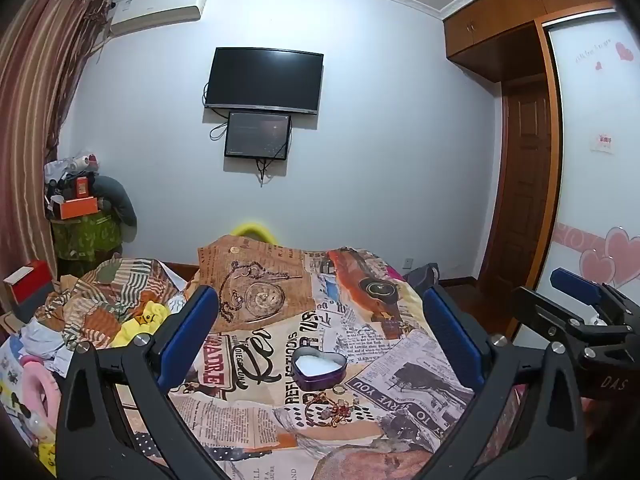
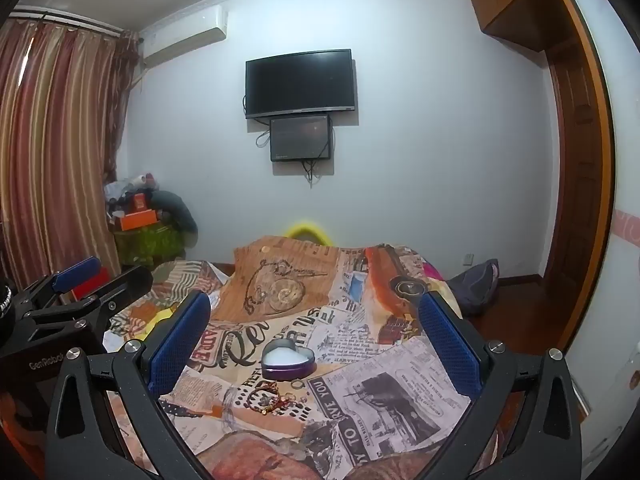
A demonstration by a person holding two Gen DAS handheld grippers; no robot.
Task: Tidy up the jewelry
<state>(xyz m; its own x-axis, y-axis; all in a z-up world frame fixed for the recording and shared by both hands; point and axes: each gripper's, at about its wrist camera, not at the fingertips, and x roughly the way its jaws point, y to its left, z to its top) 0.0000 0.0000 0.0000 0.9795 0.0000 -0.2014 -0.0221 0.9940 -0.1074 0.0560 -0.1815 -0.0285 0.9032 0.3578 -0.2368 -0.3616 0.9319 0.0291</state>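
Note:
A purple heart-shaped tin [image 1: 319, 368] [image 2: 288, 362] with a white lining sits open on the newspaper-print bedspread [image 1: 400, 392] [image 2: 380, 392]. Just in front of it lies a tangle of jewelry: a red beaded bracelet with charms [image 1: 330, 408] [image 2: 272, 396] and a small ring [image 1: 338, 389] [image 2: 296, 385]. My left gripper [image 1: 320, 336] hovers open above the bed, short of the tin, with nothing between its blue pads. My right gripper [image 2: 314, 332] is likewise open and holds nothing. Each gripper shows at the edge of the other's view: the right gripper [image 1: 580, 312], the left gripper [image 2: 80, 292].
Crumpled striped bedding, a yellow plush toy [image 1: 148, 318] and pink items pile on the bed's left side. A red box [image 1: 28, 284] and cluttered stand [image 1: 80, 216] stand by the curtain. Two screens [image 1: 264, 80] hang on the far wall. A wardrobe [image 1: 592, 160] lines the right.

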